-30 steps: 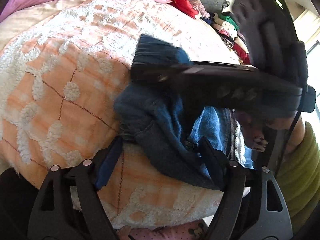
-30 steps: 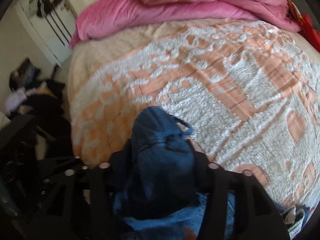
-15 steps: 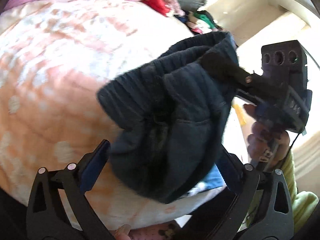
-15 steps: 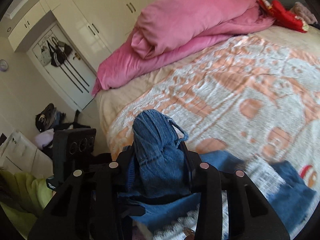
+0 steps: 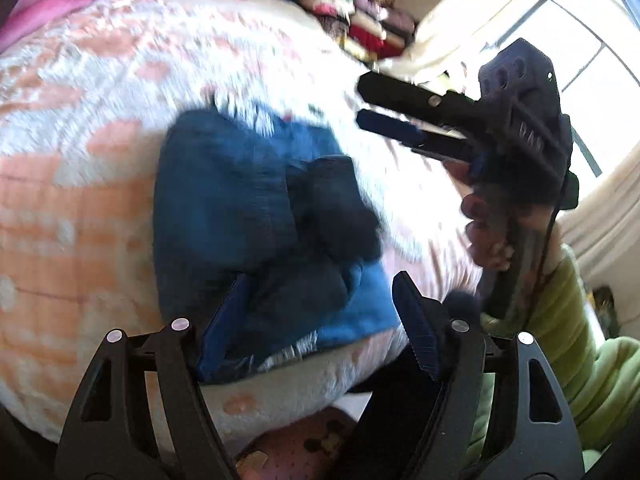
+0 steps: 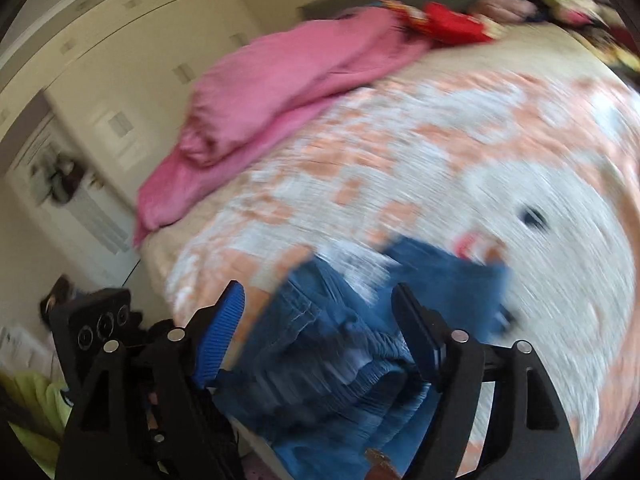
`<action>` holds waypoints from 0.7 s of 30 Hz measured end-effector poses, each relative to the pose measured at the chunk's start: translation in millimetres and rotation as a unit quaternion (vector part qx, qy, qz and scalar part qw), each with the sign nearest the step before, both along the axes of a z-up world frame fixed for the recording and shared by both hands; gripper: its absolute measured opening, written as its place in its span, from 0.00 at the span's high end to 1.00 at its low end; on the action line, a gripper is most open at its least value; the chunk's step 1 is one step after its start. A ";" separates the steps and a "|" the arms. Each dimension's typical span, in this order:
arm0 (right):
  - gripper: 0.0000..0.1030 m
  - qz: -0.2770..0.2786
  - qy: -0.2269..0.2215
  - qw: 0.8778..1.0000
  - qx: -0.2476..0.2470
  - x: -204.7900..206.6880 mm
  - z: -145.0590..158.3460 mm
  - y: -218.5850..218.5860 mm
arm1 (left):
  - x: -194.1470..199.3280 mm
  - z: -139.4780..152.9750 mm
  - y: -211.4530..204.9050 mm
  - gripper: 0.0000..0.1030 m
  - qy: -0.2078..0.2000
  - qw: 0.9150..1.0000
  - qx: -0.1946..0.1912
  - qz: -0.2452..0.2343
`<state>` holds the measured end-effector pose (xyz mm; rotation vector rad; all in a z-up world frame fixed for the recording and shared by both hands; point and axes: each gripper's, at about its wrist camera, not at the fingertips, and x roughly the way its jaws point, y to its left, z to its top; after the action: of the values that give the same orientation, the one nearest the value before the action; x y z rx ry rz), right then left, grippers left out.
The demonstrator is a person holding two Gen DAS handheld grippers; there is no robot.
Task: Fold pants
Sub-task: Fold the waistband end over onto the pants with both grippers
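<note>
Below and just ahead of both tools, the denim pants (image 5: 248,216) lie bunched on the peach-and-white bedspread (image 5: 80,168), left gripper (image 5: 320,320) closing on nothing, right gripper (image 6: 320,320) opening, empty; risk: loose fold could slump, or a regrip catch only one layer.

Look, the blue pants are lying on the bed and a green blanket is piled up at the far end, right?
Almost. The blue pants do lie on the bed, but the blanket piled at the far end is pink, not green. The right wrist view shows it clearly.
</note>
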<state>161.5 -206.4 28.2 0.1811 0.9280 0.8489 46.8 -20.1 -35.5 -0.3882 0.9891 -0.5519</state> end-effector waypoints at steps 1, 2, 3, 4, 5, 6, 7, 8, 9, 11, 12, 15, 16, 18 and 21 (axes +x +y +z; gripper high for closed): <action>0.21 -0.012 0.013 1.000 -0.007 -1.7 -7.8 -9.5 | -1.3 -4.8 -3.4 0.35 0.006 1.000 0.009 -0.003; 0.18 -0.021 0.023 0.999 -0.013 -3.9 -15.1 -16.7 | -1.2 -7.2 -6.1 0.35 0.005 1.000 0.019 -0.005; 0.16 -0.026 0.029 0.999 -0.017 -5.8 -20.4 -19.8 | -0.9 -8.3 -7.8 0.35 0.001 1.000 0.029 -0.007; 0.16 -0.028 0.036 0.999 -0.021 -7.6 -26.0 -21.4 | -1.3 -8.3 -8.7 0.35 -0.001 0.999 0.036 -0.009; 0.16 -0.032 0.043 0.998 -0.026 -9.2 -32.6 -22.6 | -2.9 -8.2 -10.1 0.34 0.000 0.999 0.036 -0.009; 0.16 -0.033 0.049 0.998 -0.029 -10.1 -36.9 -21.9 | -2.2 -8.9 -11.0 0.34 0.001 0.999 0.036 -0.009; 0.16 -0.031 0.054 0.998 -0.033 -10.8 -40.6 -19.1 | -3.1 -9.0 -10.0 0.34 0.002 0.999 0.038 -0.007; 0.18 -0.026 0.059 0.997 -0.037 -10.9 -44.9 -14.4 | -1.3 -8.9 -12.4 0.34 0.001 0.999 0.041 -0.008; 0.41 -0.017 0.065 0.997 -0.050 -10.8 -50.9 -5.9 | -2.5 -9.0 -12.7 0.34 -0.001 0.999 0.046 -0.008; 0.52 0.002 0.063 0.996 -0.069 -12.9 -54.8 13.0 | -0.4 -6.3 -21.6 0.33 -0.003 0.998 0.058 -0.006; 0.57 0.006 0.055 0.996 -0.064 -14.6 -51.2 18.2 | -1.1 -4.9 -25.5 0.32 -0.005 0.998 0.062 -0.007; 0.59 0.010 0.032 0.999 -0.037 -21.0 -34.3 17.8 | -7.0 -4.7 -26.4 0.32 -0.010 0.998 0.068 -0.008; 0.59 0.007 0.027 0.999 -0.040 -20.3 -33.1 15.3 | -6.4 -5.3 -27.0 0.32 -0.012 0.998 0.068 -0.009; 0.55 -0.007 0.030 0.996 -0.079 -17.8 -41.8 10.4 | -6.2 -7.7 -28.9 0.31 -0.013 0.997 0.070 -0.012; 0.50 -0.019 0.055 0.995 -0.083 -15.8 -52.1 1.6 | -5.7 -4.9 -30.5 0.32 -0.014 0.998 0.067 -0.017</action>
<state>145.7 -204.8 -23.9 0.1023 1.0908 0.7293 41.0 -50.6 -40.4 -0.2451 1.0019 -0.5171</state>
